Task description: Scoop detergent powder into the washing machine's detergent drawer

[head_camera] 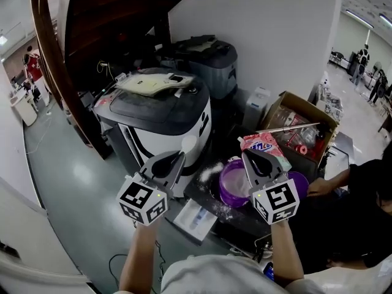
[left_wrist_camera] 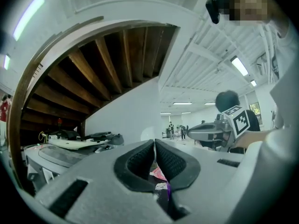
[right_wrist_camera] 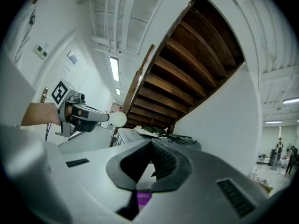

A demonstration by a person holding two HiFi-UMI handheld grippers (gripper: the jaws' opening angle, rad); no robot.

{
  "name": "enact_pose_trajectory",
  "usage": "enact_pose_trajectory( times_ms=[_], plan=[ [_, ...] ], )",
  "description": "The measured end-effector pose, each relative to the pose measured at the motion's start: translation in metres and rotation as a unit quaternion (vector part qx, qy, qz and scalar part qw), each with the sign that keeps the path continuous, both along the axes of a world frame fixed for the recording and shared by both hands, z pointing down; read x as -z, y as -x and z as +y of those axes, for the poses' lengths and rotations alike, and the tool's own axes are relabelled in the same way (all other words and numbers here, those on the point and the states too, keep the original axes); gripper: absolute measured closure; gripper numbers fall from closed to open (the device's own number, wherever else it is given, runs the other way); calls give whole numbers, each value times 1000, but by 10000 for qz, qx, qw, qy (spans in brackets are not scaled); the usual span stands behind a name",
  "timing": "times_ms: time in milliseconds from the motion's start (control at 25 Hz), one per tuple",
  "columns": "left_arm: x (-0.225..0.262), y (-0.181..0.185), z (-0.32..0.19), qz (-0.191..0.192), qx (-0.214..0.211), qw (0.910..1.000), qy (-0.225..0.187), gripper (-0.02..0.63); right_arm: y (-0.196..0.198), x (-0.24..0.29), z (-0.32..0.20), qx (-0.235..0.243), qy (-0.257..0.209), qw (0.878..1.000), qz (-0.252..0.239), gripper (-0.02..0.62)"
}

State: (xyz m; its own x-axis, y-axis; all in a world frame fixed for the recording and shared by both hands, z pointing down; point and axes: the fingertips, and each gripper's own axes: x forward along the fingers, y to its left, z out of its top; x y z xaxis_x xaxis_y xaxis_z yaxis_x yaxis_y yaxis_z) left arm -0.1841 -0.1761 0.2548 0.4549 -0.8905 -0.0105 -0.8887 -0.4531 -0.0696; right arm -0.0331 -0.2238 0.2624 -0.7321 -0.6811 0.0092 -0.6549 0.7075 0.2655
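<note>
While the white scoop [head_camera: 188, 143] hangs against the washing machine's [head_camera: 160, 112] front corner, the left gripper [head_camera: 179, 158] is clamped tight on its handle. Just right, there's the purple tub [head_camera: 224, 188] of powder, the right gripper [head_camera: 248, 157] poised above it, jaws pressed together on nothing, and the pink detergent bag [head_camera: 264, 144] just behind.

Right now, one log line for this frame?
left gripper: shut on white scoop, near washing machine | right gripper: shut, over purple tub | spilled powder beside tub
</note>
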Motion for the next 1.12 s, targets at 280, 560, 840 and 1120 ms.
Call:
enact_pose_trajectory(
  times_ms=[280,560,840,1120],
  plan=[
    [16,0,-5,-219,109,9994,-252,591,6,5,-9,128,-85,9999,22,598],
    [17,0,-9,-245,130,9993,-259,591,8,4,-14,155,-83,9998,103,598],
    [13,-3,-14,-250,101,9994,-210,591,6,2,-18,106,-53,9999,77,598],
    [7,-2,-13,-211,115,9996,-154,591,2,-3,-20,53,17,9999,91,598]
  ],
)
